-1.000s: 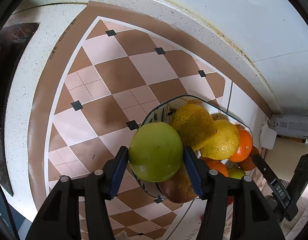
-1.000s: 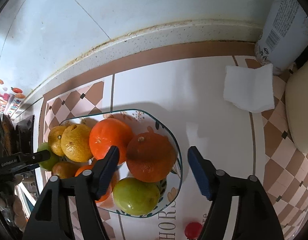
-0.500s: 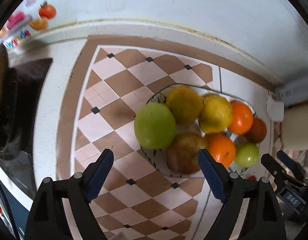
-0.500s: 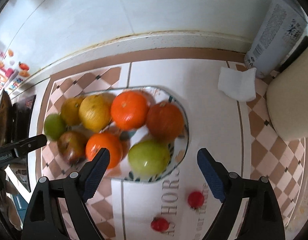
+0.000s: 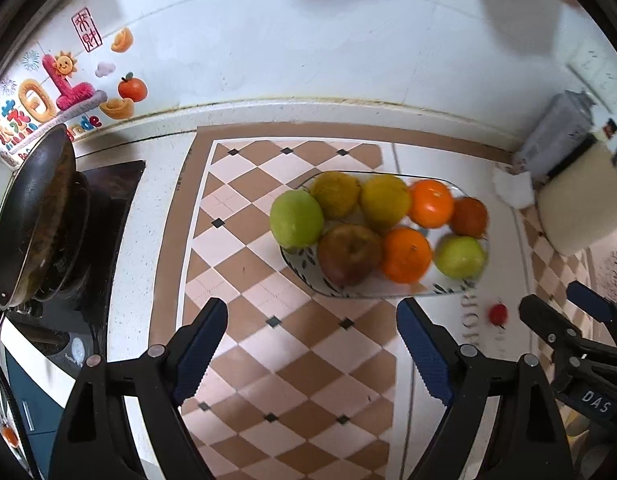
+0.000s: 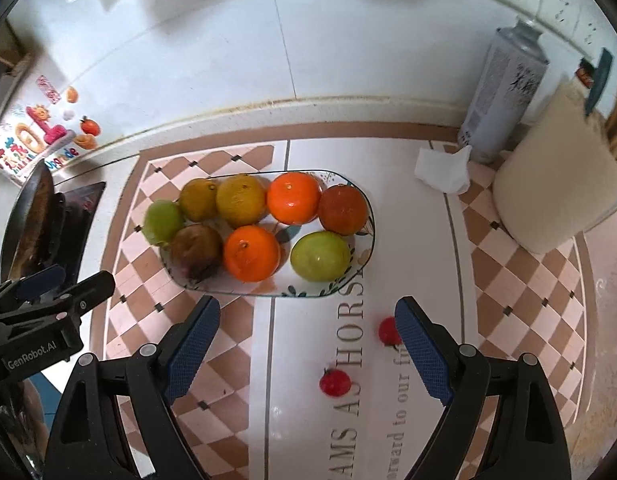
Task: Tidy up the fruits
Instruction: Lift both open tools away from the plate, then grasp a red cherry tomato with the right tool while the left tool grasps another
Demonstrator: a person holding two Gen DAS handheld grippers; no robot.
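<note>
A patterned oval plate (image 6: pixel 364 258) on the counter holds several fruits: a green apple (image 5: pixel 296 218) at its left end, two yellow citrus (image 6: pixel 240 200), three oranges (image 6: pixel 294 198), a brownish apple (image 6: pixel 196 252) and a second green apple (image 6: pixel 320 256). The plate also shows in the left wrist view (image 5: pixel 304 270). Two small red fruits (image 6: pixel 335 382) lie on the mat in front of the plate. My left gripper (image 5: pixel 312 350) is open and empty, well back from the plate. My right gripper (image 6: pixel 308 346) is open and empty, above the mat near the red fruits.
A dark frying pan (image 5: pixel 32 216) sits on a stove at the left. A grey spray can (image 6: pixel 504 92), a crumpled tissue (image 6: pixel 442 172) and a cream-coloured container (image 6: pixel 556 184) stand at the right by the tiled wall. A checkered mat (image 5: pixel 292 360) covers the counter.
My left gripper let go of the green apple at the plate's left end and opened. Both grippers pulled back and up from the plate, so more of the counter shows.
</note>
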